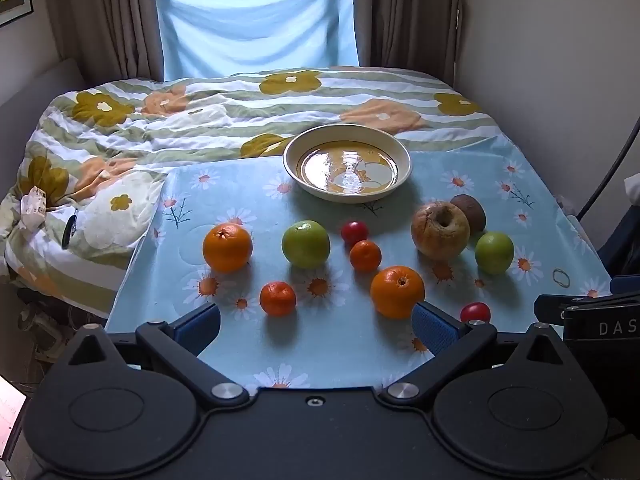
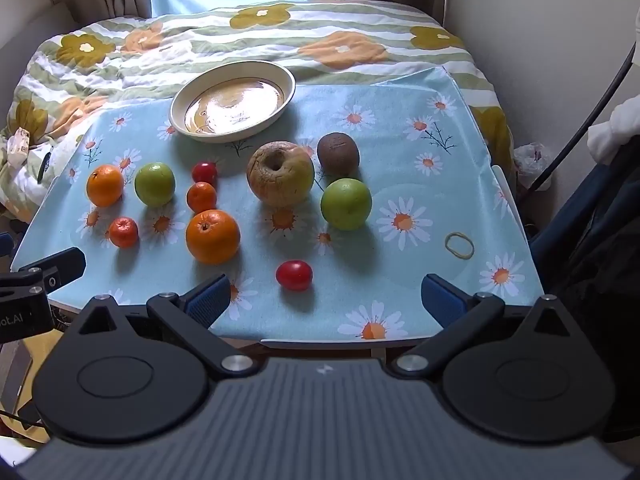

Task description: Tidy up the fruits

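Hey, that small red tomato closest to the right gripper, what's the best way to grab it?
Grip the tomato across its short middle, coming from the near table edge with the right gripper. It lies alone on the cloth, slightly oval with its long axis left to right, and the open fingers probably already span it. The nearest orange sits apart, so the sides are free.

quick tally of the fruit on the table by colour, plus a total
Orange: 4, two large and two small
Green: 2
Red: 2
Yellow-brown, wrinkled: 1
Dark brown: 1
Total: 10, none in the bowl yet
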Demonstrator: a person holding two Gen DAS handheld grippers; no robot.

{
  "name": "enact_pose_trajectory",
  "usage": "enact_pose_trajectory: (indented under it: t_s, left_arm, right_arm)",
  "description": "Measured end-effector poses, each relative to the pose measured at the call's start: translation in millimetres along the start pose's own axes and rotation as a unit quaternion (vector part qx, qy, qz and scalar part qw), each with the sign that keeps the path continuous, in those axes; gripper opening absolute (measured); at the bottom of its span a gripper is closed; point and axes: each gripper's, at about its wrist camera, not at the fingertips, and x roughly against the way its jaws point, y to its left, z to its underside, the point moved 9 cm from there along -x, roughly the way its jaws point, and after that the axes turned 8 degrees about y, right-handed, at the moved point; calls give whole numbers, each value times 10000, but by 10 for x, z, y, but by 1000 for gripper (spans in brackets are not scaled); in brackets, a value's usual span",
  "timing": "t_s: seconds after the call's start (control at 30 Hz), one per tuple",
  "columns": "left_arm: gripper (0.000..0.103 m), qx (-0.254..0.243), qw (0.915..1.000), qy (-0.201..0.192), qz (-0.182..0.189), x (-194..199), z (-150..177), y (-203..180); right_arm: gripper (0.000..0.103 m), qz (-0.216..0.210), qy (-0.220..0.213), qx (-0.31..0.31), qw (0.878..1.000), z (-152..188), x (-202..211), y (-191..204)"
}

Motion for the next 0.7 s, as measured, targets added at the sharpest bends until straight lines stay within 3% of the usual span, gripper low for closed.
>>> enact_pose_trajectory:
  t_s: [0.7]
  left_arm:
    - [103, 4, 10000, 20, -74, -3, -10, 45]
  right_arm:
    - [103, -39, -36, 27, 10000, -36, 43, 35]
